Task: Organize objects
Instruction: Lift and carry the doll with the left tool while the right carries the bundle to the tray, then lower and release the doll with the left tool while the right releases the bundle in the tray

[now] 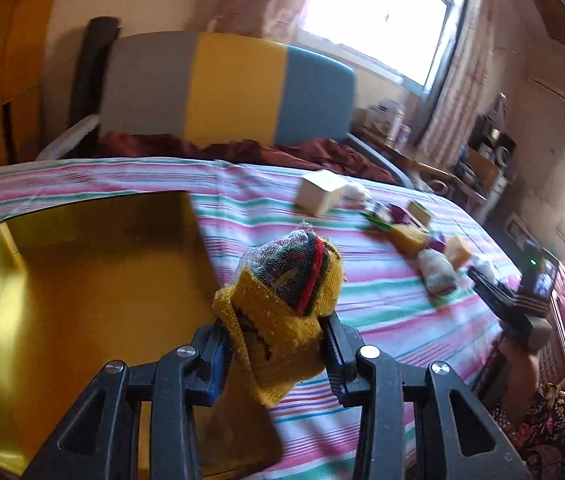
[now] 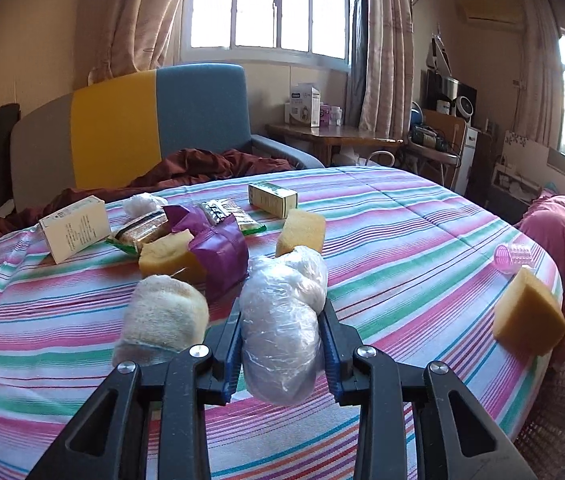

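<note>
Striped bedspread [image 2: 402, 240] fills the scene. On it, the gold box [image 1: 82, 280] sits open, nothing visible inside, its near edge cut off. Left gripper [image 1: 278, 344] is clamped on a yellow knitted bundle [image 1: 286, 288] just beside the box. Right gripper [image 2: 280, 328] squeezes a plastic-wrapped white bundle [image 2: 282, 320] among the bedspread's clutter.

Gold box [image 1: 82, 280] cut off at left edge; far items [image 1: 414, 232] motion-blurred.

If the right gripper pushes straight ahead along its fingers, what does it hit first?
The right gripper is shut on the plastic-wrapped bundle. Straight ahead, that bundle would likely meet the yellow sponge first, with the purple packet just left; depth is uncertain.
</note>
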The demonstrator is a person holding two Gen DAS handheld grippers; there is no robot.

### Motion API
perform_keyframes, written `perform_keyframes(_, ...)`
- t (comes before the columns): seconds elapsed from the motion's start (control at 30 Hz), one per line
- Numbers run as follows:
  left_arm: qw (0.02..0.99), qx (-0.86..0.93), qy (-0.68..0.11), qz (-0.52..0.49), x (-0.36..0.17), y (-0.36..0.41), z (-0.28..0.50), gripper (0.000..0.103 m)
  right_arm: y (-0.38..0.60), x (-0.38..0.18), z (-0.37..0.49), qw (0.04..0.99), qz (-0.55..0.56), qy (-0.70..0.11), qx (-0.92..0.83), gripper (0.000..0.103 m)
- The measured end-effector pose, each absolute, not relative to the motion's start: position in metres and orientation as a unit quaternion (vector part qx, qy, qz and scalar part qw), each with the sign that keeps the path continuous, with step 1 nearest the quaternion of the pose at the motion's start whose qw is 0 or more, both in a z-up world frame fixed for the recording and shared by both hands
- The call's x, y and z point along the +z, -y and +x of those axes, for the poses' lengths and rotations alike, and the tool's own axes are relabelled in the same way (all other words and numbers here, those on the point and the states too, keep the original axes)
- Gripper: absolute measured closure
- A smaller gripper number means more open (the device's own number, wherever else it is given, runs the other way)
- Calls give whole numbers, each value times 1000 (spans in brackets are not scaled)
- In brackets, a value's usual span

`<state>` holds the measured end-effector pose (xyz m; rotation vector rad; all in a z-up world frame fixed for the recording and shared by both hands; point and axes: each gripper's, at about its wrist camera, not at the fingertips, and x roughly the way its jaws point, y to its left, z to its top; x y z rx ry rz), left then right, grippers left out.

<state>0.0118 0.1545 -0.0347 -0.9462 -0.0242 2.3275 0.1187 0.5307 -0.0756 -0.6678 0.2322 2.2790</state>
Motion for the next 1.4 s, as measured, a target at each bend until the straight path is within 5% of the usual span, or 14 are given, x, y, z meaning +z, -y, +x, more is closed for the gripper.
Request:
perform_keyframes(0.33,199,896,54,-392,-50,-71,-32,64,-501,-44,128,335,-234,-109,906,69)
perform_keyframes(1.13,106,876,74,-464,-88,-4,-85,64,-244,6,70,-50,-241,-28,969,69)
perform_keyframes(1.4,97,857,136,-488,-90,12,-95,46,-209,-12,62,-92,-269,-11,959,69)
